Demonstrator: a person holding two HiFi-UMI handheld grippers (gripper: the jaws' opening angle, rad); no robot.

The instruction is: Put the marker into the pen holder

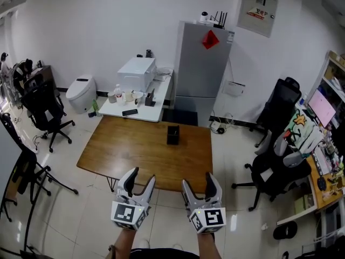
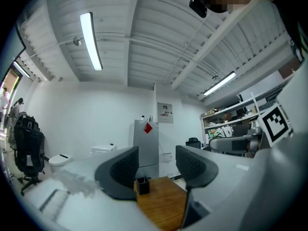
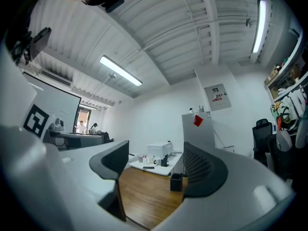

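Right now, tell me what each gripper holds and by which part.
Nothing is held. The left gripper and the right gripper both have jaws apart and empty; the pen holder stands on the table.

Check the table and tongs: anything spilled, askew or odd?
Nothing spilled or askew. The pen holder stands upright on the wooden table; left tongs and right tongs hang open and empty at its near side. One oddity: no marker shows on the table or in either tongs.
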